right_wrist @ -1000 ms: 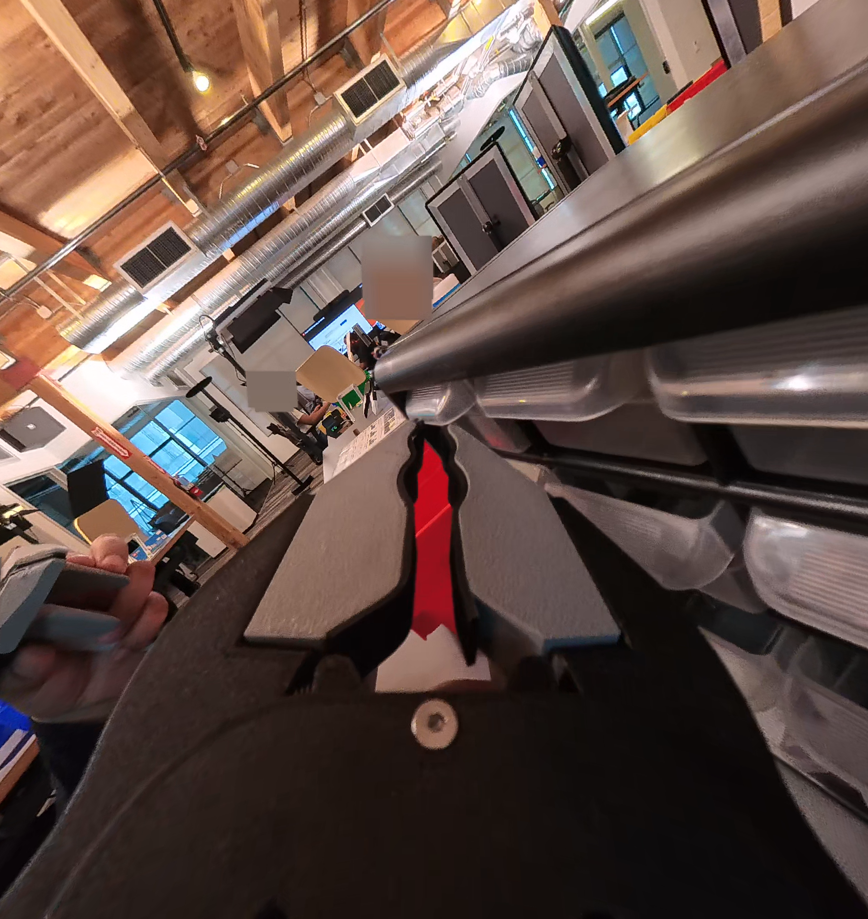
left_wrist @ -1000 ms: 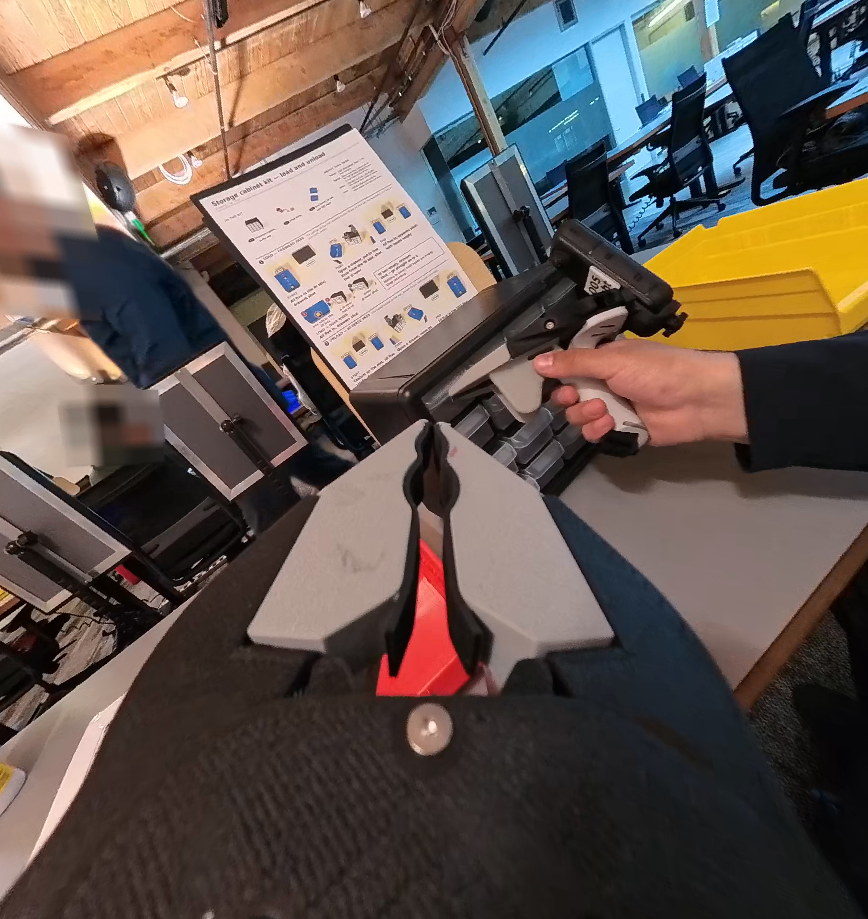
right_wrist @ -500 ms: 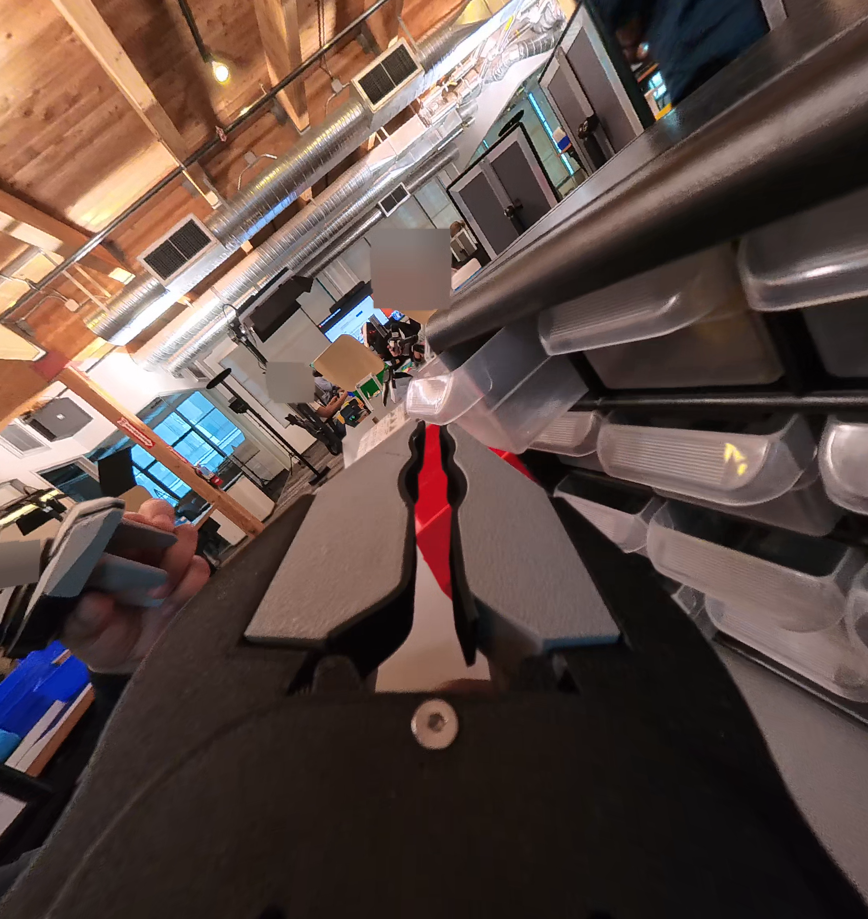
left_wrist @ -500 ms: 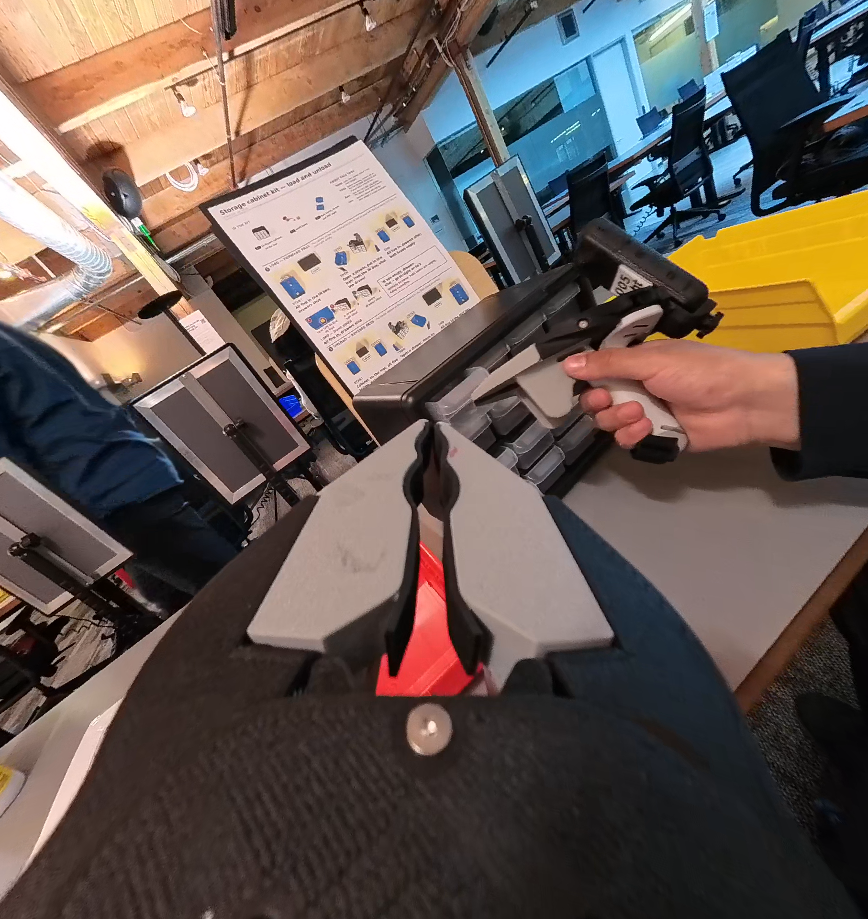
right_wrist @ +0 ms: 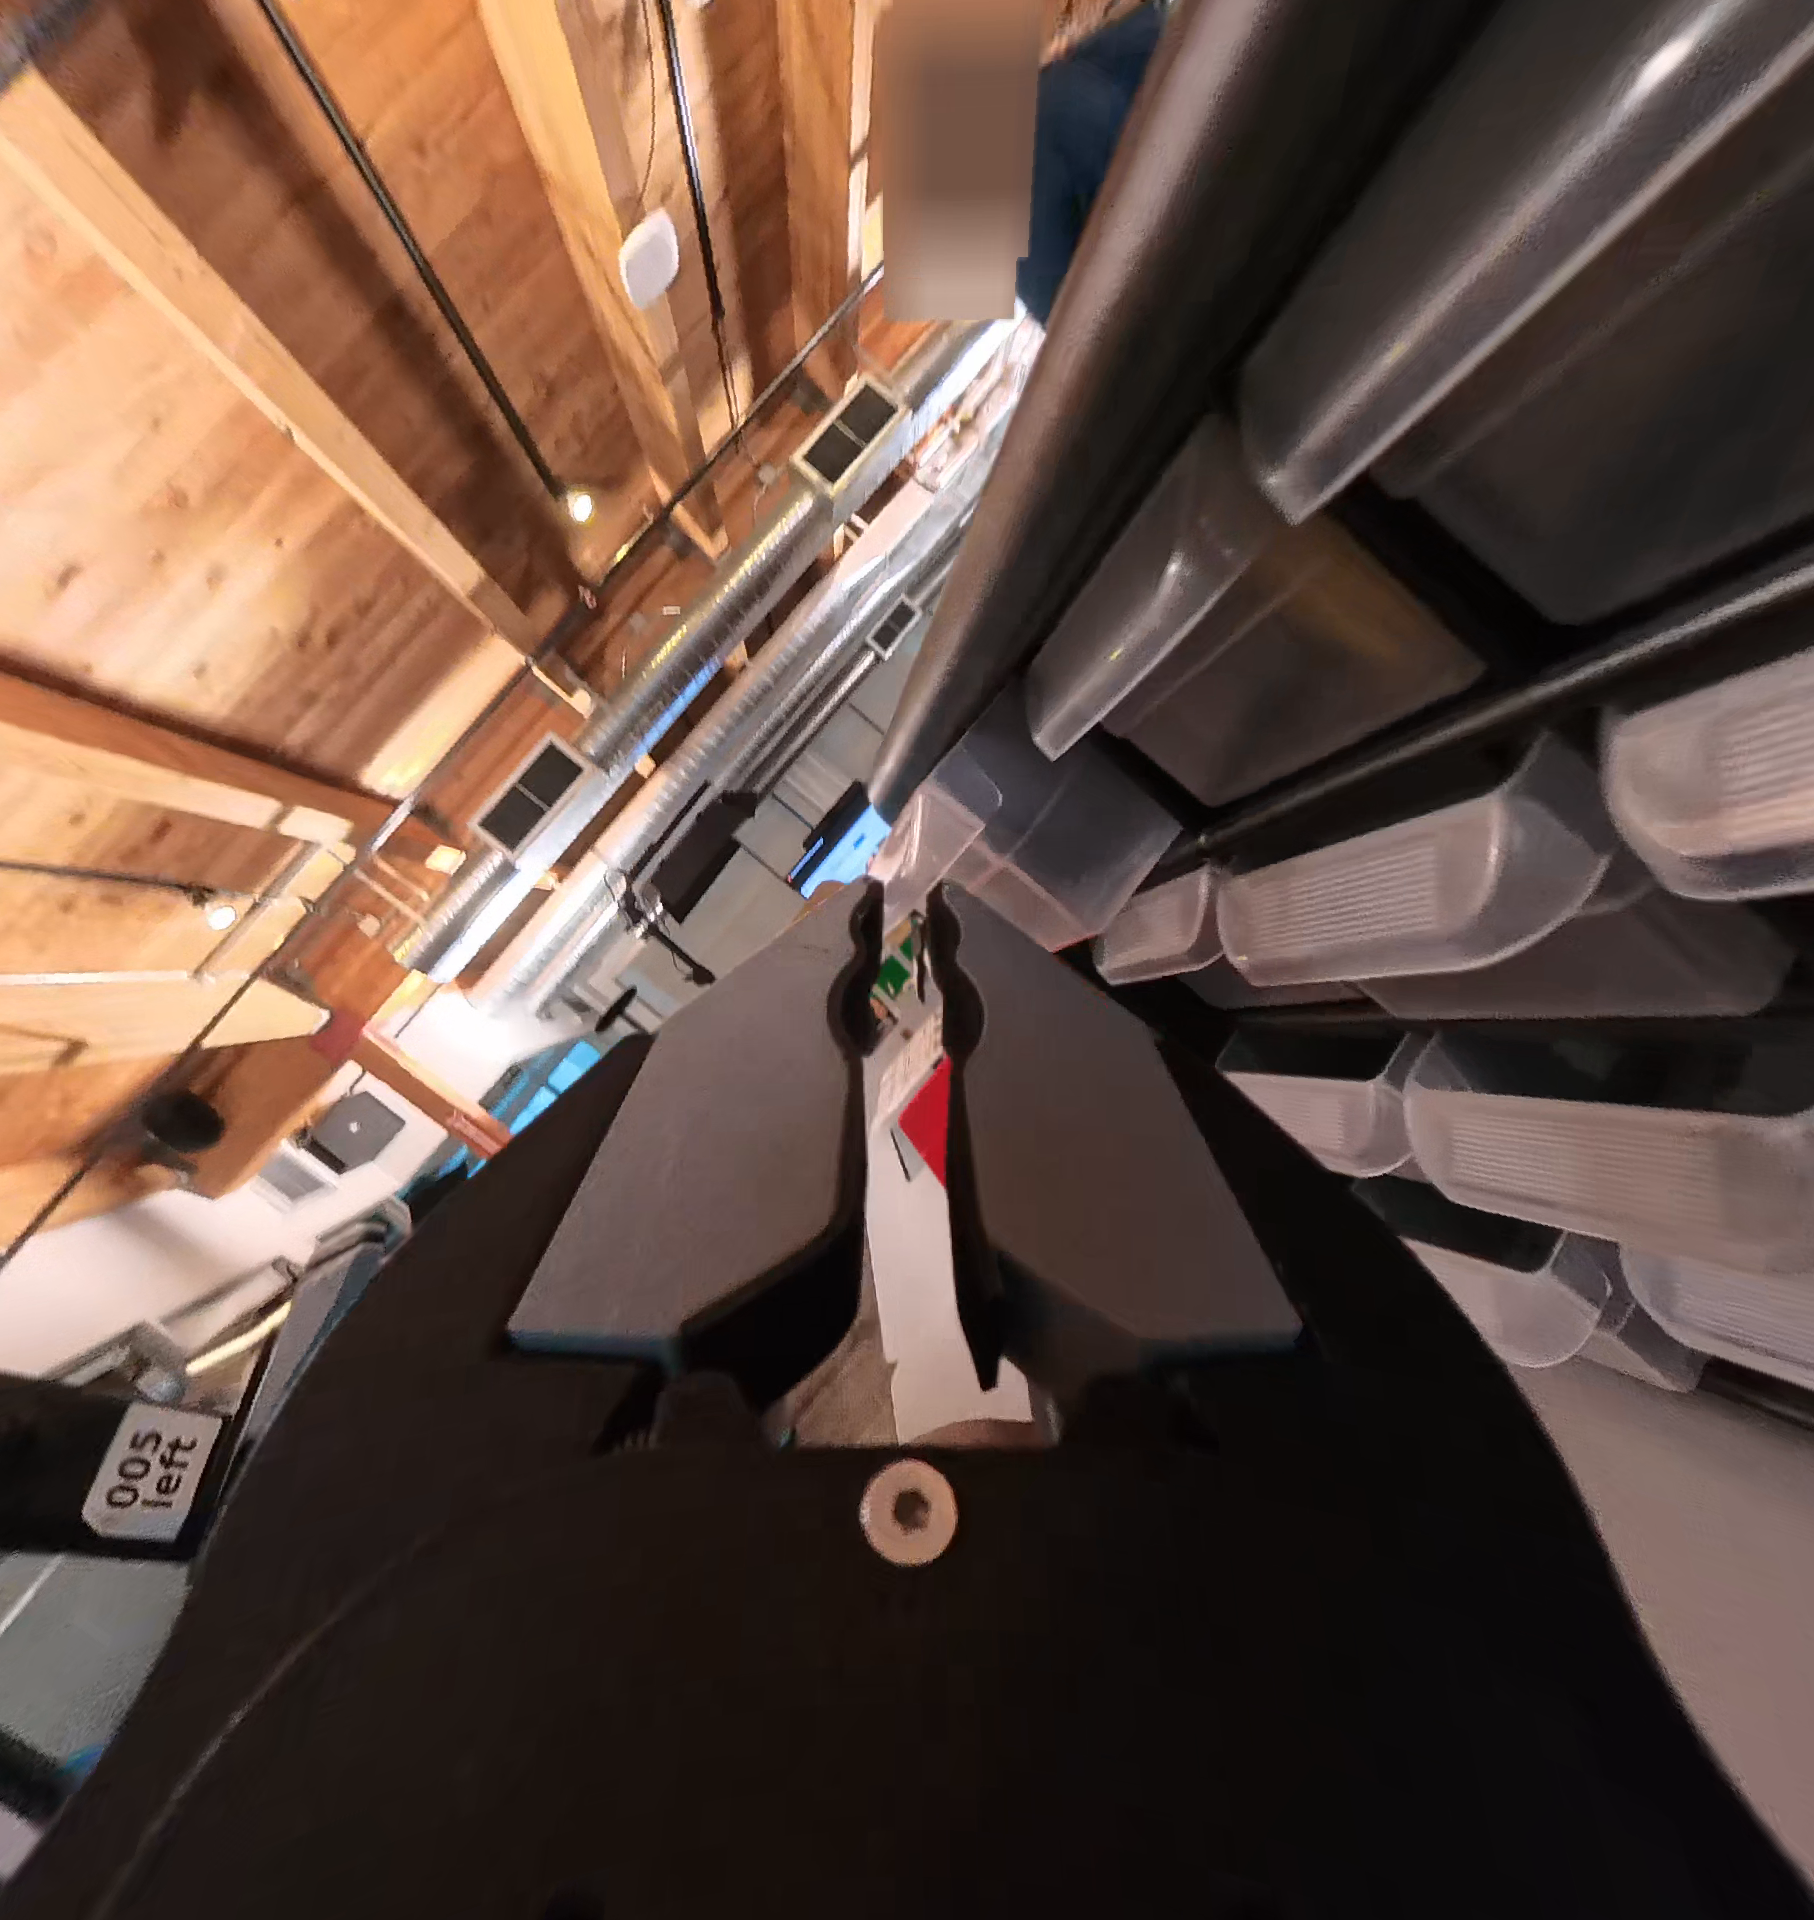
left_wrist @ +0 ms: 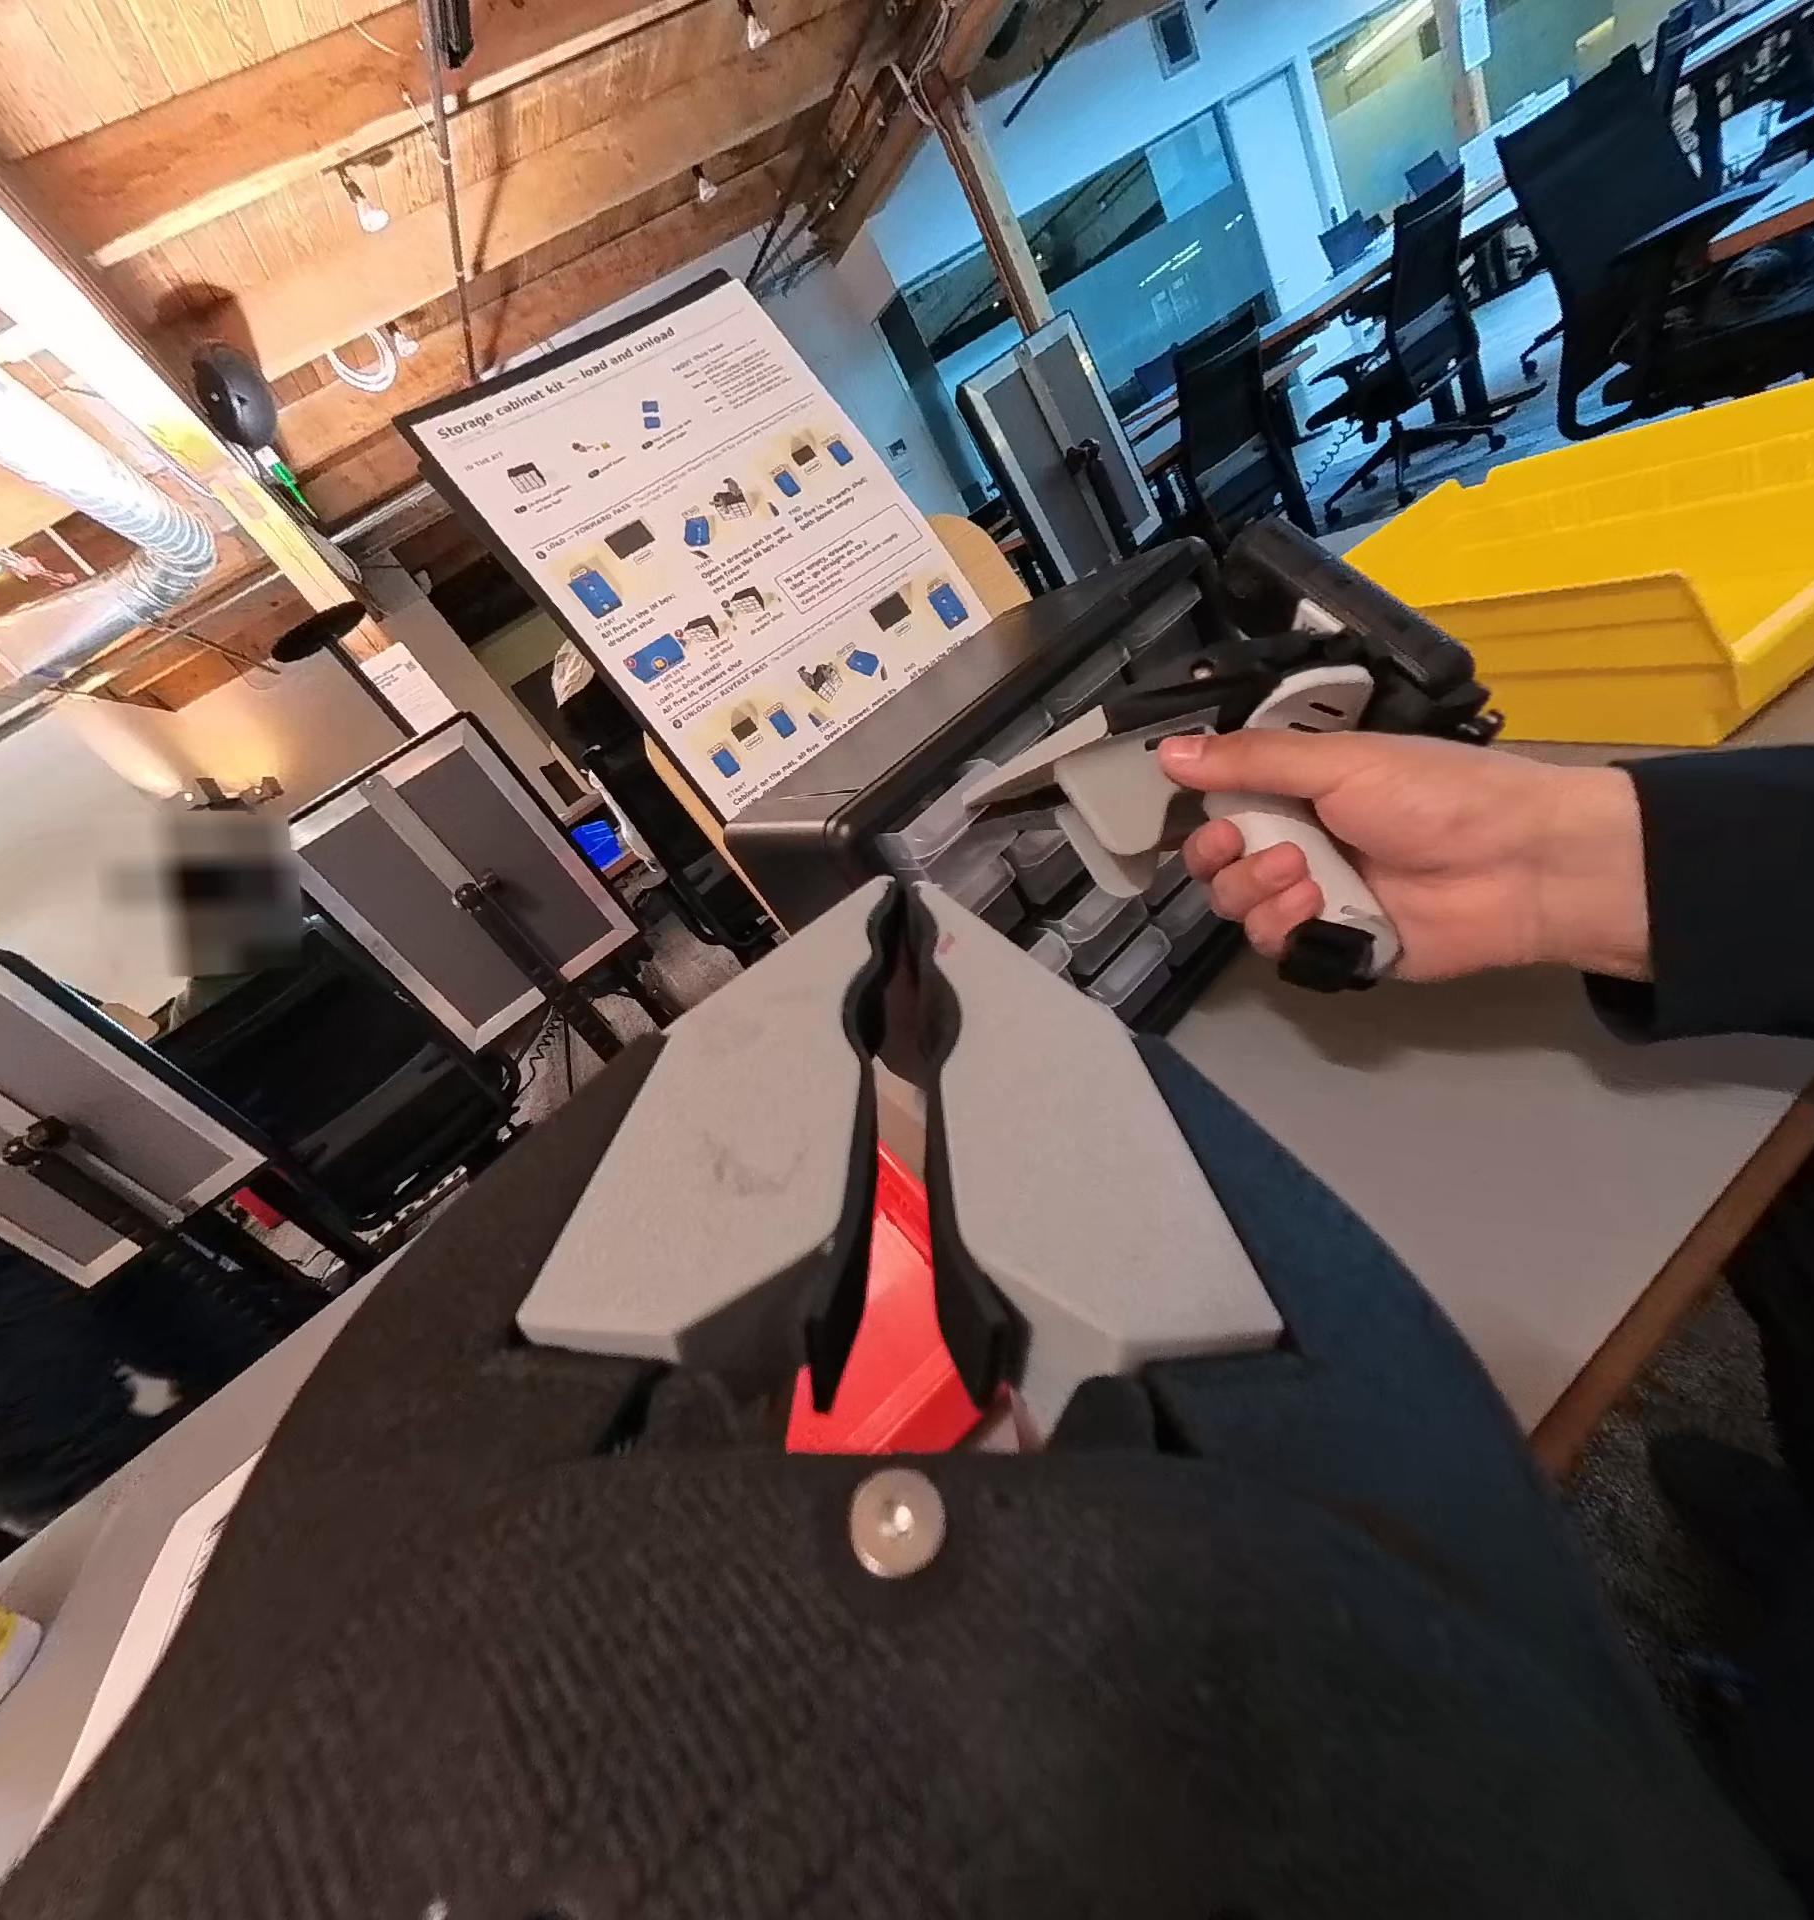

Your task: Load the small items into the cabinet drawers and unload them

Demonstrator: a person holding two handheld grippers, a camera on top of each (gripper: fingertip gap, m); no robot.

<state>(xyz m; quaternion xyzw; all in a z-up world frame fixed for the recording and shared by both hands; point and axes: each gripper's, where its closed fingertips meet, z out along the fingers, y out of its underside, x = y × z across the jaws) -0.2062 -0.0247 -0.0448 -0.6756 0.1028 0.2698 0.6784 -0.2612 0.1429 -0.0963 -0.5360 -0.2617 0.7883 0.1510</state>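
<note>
Two hand-held grippers show. The left hand-held gripper (left_wrist: 901, 902) hangs over the near desk (left_wrist: 1454, 1164) with its tips together on nothing. The right hand-held gripper (right_wrist: 905, 906), a narrow slit between its tips, sits at the handle of a clear drawer (right_wrist: 1028, 831) pulled partly out at the top left corner of one black cabinet (left_wrist: 996, 665), which stands at the desk's far edge. One yellow bin (left_wrist: 1651, 582) lies to its right; bare desk lies in front.
</note>
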